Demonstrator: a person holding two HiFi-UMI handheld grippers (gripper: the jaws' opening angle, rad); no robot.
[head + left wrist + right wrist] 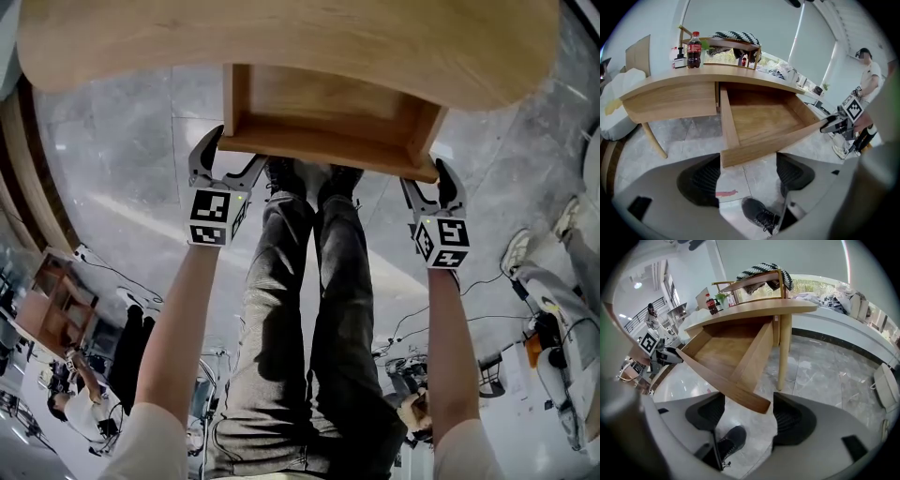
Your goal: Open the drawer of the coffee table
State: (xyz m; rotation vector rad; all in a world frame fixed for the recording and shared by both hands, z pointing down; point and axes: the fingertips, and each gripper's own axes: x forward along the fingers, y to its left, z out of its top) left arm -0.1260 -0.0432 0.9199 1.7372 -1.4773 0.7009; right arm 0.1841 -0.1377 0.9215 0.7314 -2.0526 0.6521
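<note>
We saw the light wooden drawer (328, 127) standing well out of the pale wooden coffee table with a curved top (281, 37), so it was already open. Its bare wooden bottom showed in both gripper views. The left gripper (228, 161) was at the left front corner of the drawer and the right gripper (427, 186) at the right front corner, each with its black-and-white marker cube (216, 217) facing up to the head camera.

In the left gripper view the jaws were released and wide apart. The corner of the drawer front reached just to their mouth, between the dark ribbed pads (701, 180), and we could not see either pad touching the wood. In the right gripper view the jaws also stood apart; the other front corner pointed in between them, and they grasped nothing.

Below the drawer, on the grey marble floor (122, 187), were the person's black shoes (305, 176) and grey trousers (300, 328). On the table top, well apart from the drawer, stood a dark cola bottle with a red label (694, 49), and behind it a black-and-white striped cloth (736, 36) lay over a wooden frame. One round wooden table leg (783, 350) stood near the right side of the drawer
</note>
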